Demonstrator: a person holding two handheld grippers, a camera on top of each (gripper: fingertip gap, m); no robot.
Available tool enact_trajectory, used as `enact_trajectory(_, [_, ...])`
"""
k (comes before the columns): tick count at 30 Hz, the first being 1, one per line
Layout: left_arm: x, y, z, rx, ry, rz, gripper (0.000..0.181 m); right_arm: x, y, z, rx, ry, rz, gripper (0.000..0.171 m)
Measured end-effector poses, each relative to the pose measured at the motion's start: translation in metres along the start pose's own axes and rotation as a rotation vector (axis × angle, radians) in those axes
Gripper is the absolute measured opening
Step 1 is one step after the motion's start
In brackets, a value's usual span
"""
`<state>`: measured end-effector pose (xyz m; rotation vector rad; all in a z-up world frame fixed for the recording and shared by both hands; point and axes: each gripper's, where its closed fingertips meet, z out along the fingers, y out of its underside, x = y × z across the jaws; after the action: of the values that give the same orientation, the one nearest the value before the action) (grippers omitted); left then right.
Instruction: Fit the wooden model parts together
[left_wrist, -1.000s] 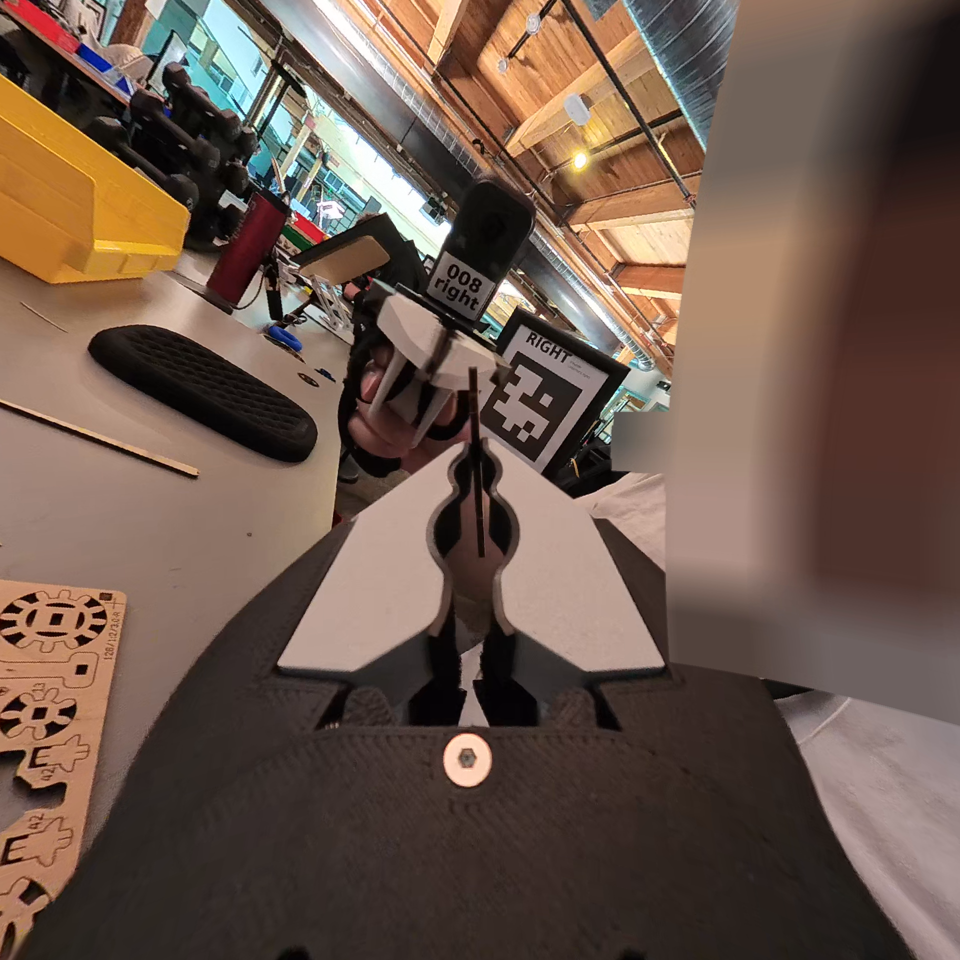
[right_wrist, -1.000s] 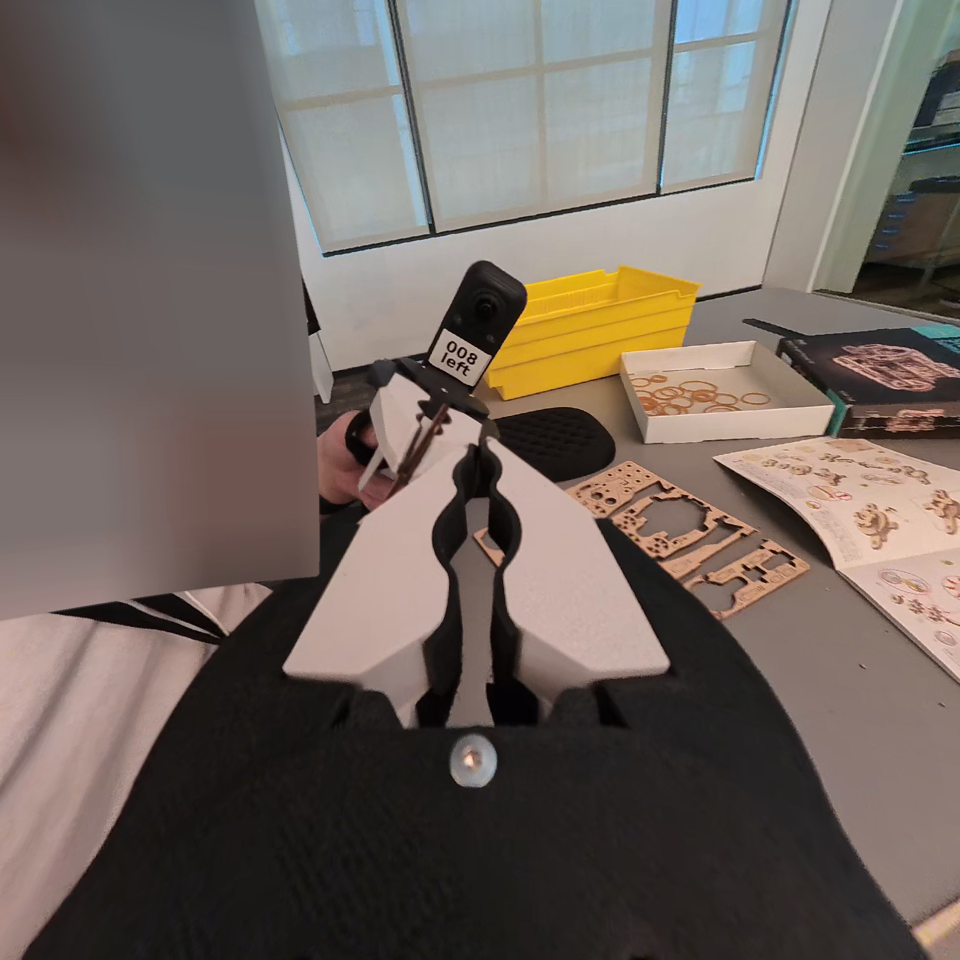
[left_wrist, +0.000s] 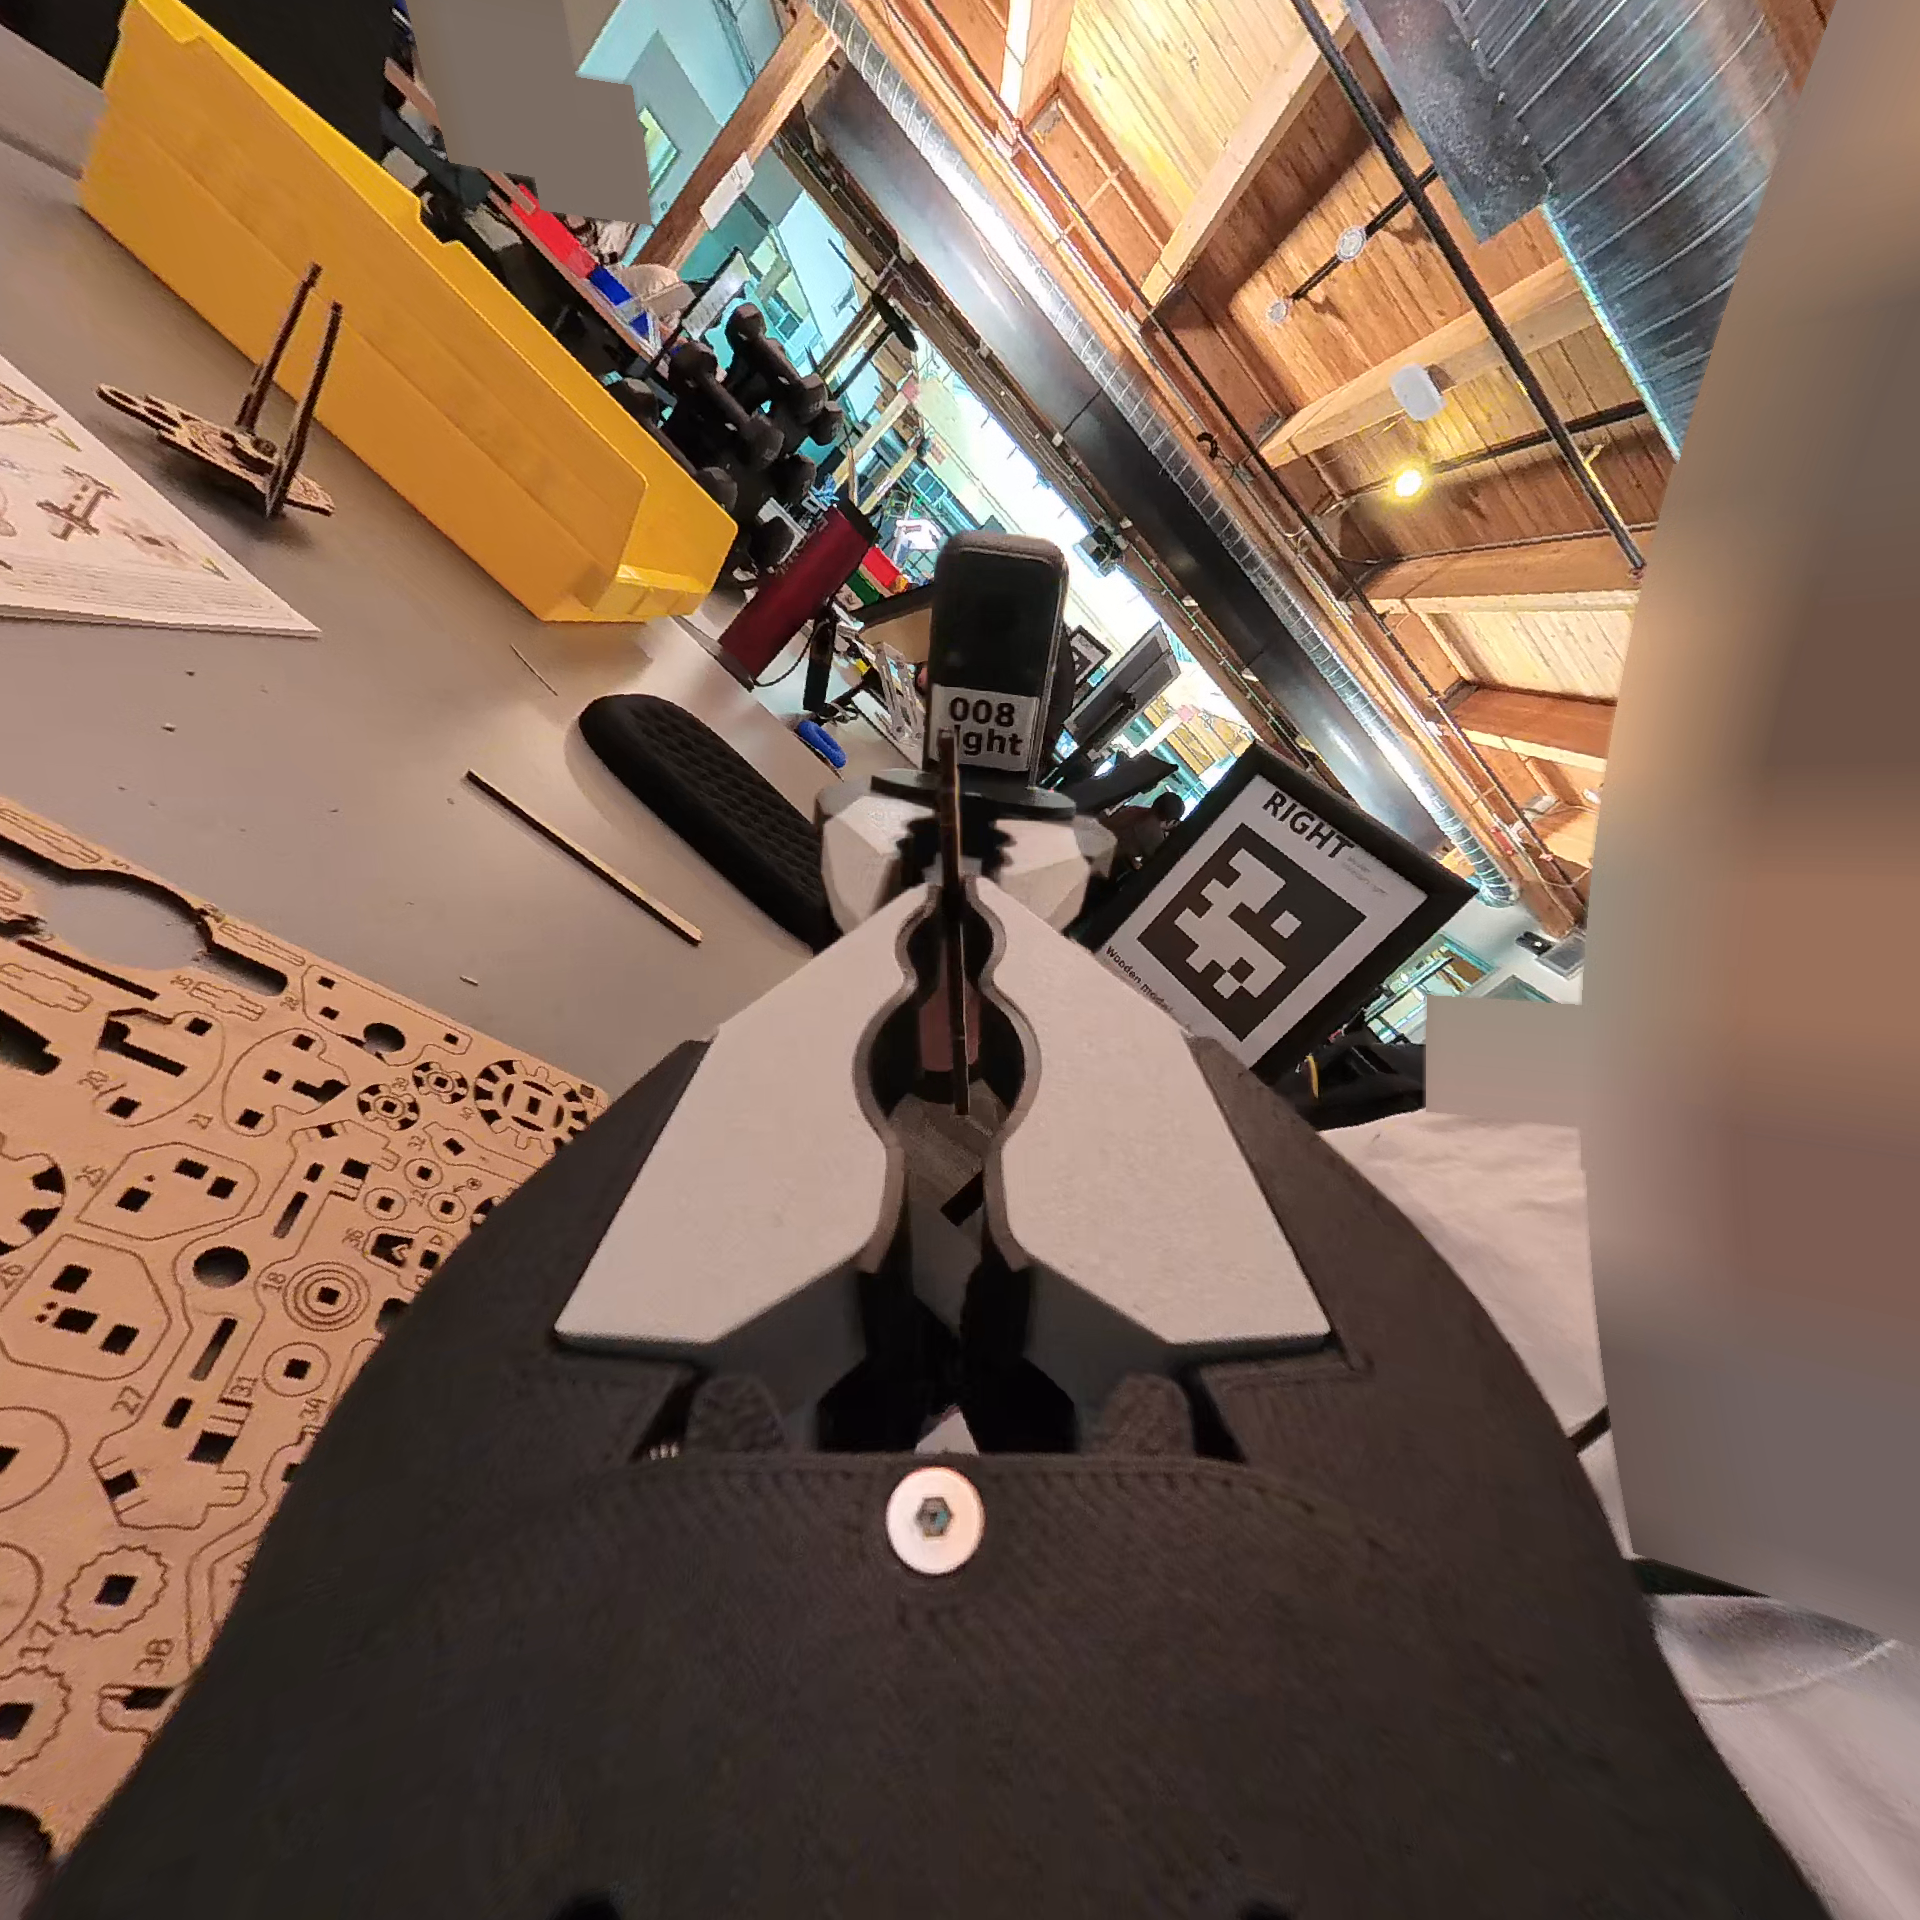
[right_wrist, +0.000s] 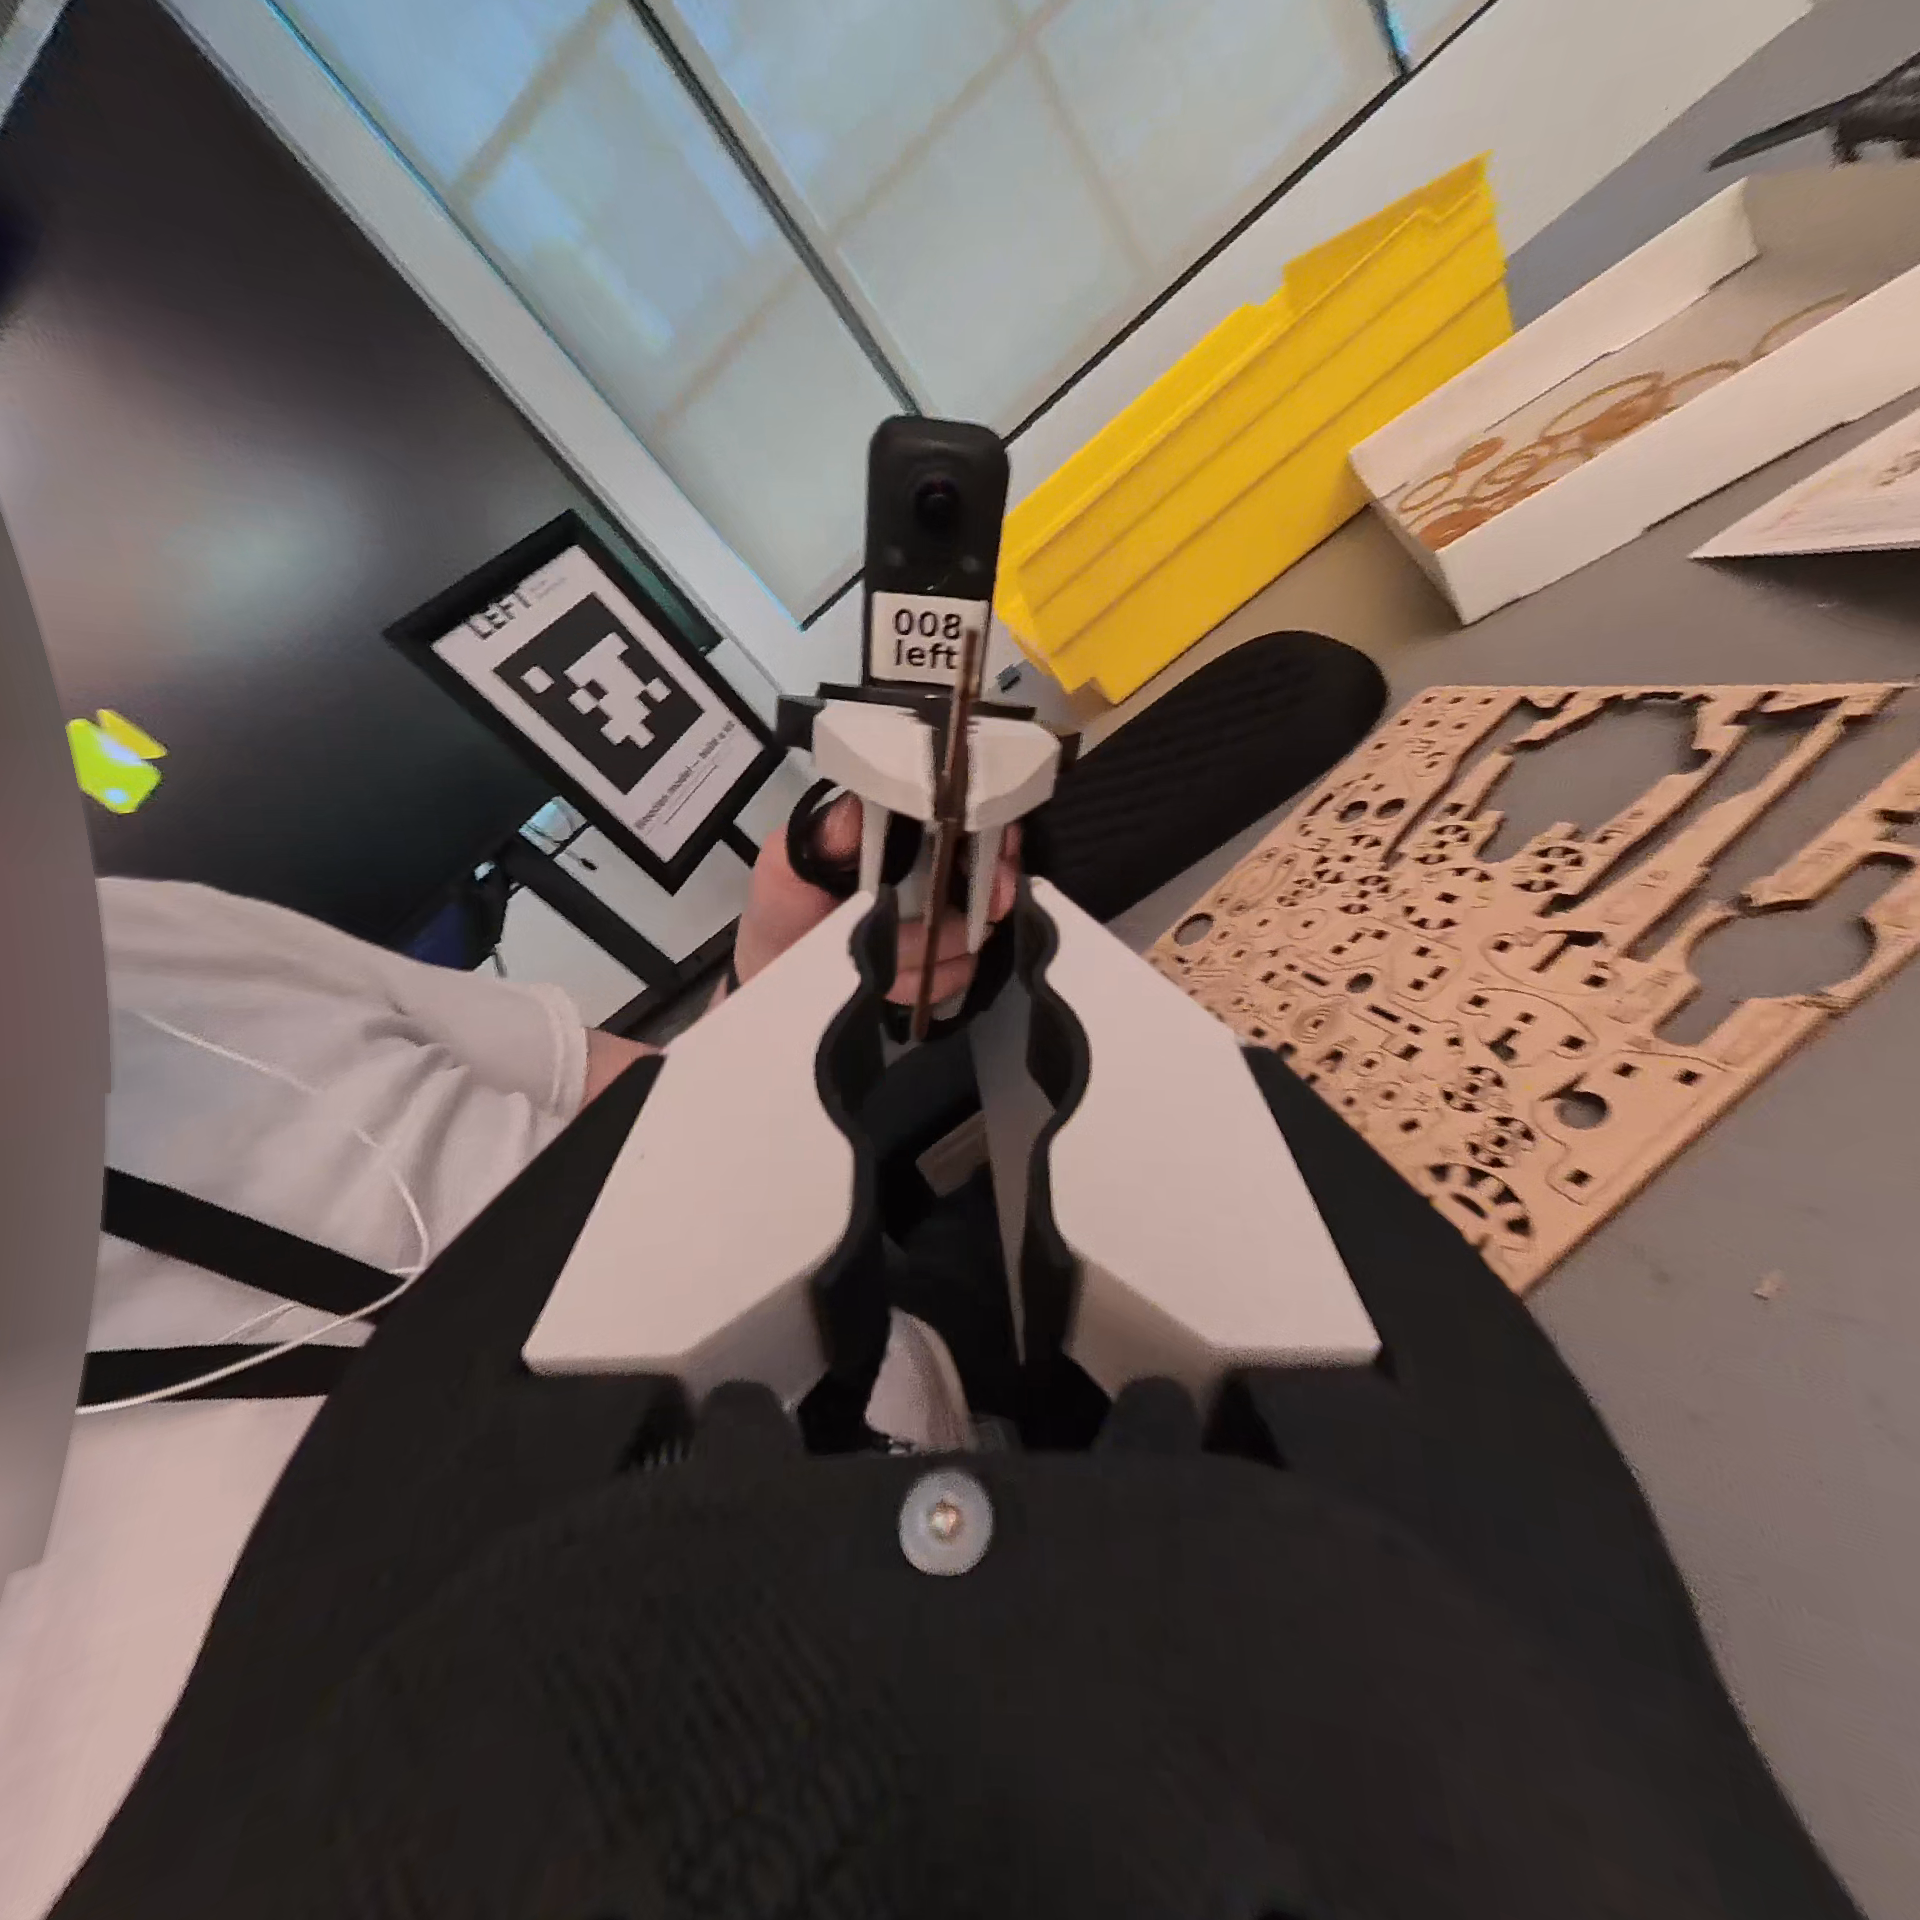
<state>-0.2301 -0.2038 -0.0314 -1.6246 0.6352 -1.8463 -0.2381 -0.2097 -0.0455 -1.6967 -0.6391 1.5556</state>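
Two tongs meet tip to tip above the counter (left_wrist: 343, 790)

Left tongs (left_wrist: 951, 914) pinch a thin, dark-edged wooden piece (left_wrist: 951, 935) edge-on; right tongs (right_wrist: 951, 904) gape narrowly around it, beside flat laser-cut plywood sheets (right_wrist: 1507, 997).

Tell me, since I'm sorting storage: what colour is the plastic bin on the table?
Yellow plastic bin, clearest in the left wrist view.
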Motion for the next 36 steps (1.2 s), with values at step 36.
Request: enact_trajectory(36, [-0.031,-0.041,-0.018,0.083,-0.094,0.201,0.028,0.091,-0.046,-0.072,0.018,0.172,0.014,0.001])
